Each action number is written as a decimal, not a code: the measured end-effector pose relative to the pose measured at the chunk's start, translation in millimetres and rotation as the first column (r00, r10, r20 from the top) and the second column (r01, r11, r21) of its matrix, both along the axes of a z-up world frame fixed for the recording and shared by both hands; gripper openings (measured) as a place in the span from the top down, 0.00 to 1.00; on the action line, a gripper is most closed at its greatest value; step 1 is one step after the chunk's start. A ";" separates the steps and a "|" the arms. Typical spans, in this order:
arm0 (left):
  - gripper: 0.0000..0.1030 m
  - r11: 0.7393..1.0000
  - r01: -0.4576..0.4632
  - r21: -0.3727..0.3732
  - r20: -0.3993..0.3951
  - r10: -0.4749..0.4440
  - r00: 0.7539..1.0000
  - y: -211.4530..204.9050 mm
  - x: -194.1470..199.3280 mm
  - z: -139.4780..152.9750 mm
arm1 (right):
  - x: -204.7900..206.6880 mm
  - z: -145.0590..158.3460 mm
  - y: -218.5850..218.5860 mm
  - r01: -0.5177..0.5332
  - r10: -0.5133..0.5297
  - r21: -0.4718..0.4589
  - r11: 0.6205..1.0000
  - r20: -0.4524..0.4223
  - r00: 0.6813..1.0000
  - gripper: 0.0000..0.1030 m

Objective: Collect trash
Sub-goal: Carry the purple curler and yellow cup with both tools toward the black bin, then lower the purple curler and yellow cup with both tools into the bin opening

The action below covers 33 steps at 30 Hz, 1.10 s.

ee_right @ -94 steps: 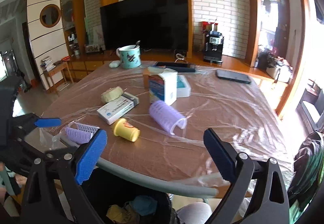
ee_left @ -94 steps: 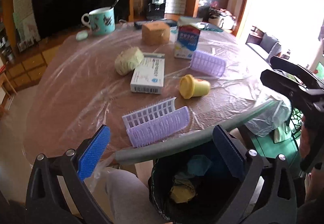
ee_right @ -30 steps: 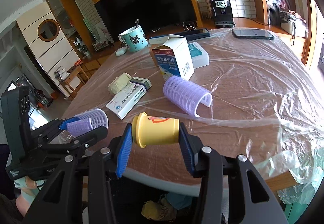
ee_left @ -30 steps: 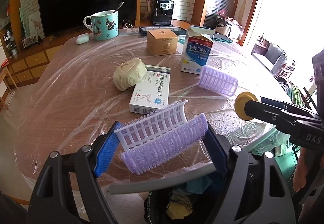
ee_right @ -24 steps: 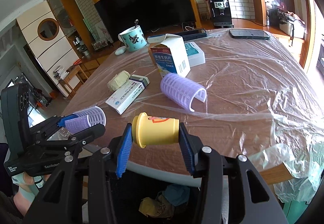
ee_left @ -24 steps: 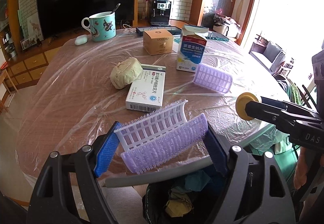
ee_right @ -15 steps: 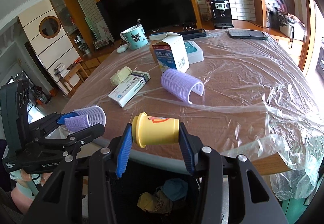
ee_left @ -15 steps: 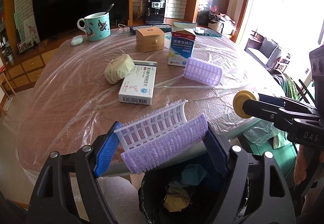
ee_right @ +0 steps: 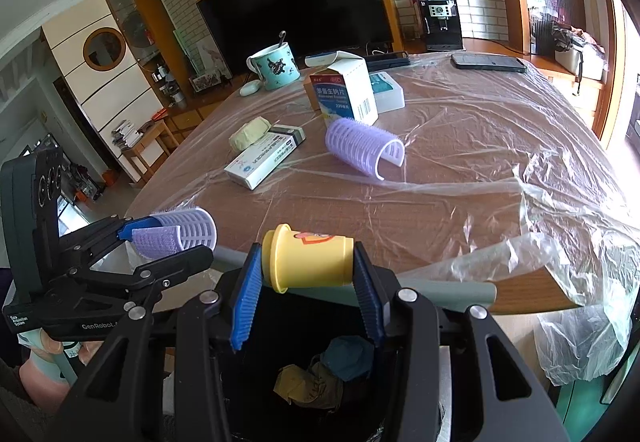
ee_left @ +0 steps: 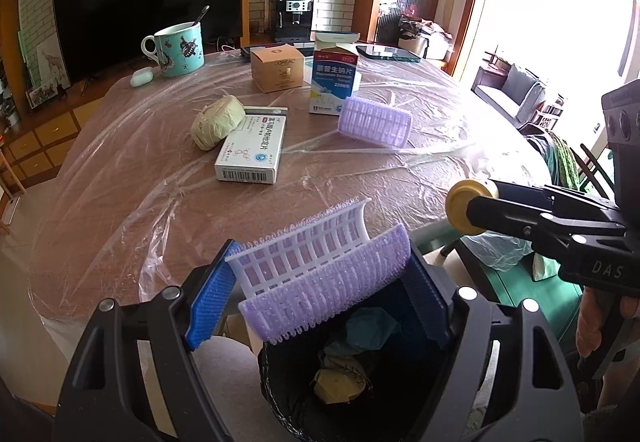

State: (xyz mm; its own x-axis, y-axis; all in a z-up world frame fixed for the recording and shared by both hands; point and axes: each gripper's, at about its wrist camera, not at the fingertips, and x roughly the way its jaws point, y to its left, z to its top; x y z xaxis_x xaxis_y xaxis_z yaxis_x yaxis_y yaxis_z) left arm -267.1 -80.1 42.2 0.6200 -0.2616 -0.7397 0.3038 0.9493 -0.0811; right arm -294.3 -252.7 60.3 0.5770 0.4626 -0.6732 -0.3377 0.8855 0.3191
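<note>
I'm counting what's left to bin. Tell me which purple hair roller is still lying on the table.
The closed purple roller beside the blue-and-white carton. The other roller, splayed open, is clamped in the left gripper above the bin.

Bright daylight from the window (ee_left: 560, 22) on the right, blown out to white there. Sharp glare streaks across the plastic sheet (ee_right: 500, 146) on the desk (ee_left: 120, 202). Soft, faint shadows beside the boxes. Deep shade inside the bin (ee_right: 320, 374). Strong fisheye bending toward the edges, black vignette in the corners. Crisp focus throughout, no motion blur.
</note>
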 end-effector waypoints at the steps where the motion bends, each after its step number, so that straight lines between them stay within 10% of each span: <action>1: 0.22 1.000 0.003 0.000 0.000 -0.003 1.000 -0.4 -1.2 -0.3 | -1.6 0.1 -0.2 -0.001 0.001 0.000 1.000 0.000 1.000 0.57; 33: 0.22 0.991 0.118 0.061 -0.050 -0.115 0.992 -15.7 -41.3 -25.7 | -38.3 -23.7 6.4 -0.052 0.050 -0.042 0.998 -0.054 0.997 0.57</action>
State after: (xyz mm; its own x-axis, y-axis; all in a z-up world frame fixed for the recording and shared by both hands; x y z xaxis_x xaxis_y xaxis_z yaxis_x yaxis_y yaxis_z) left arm -308.3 -95.8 16.5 0.5528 -0.2811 -0.7845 0.4096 0.9115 -0.0380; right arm -332.6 -246.3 36.6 0.5160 0.4602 -0.7225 -0.3666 0.8809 0.2993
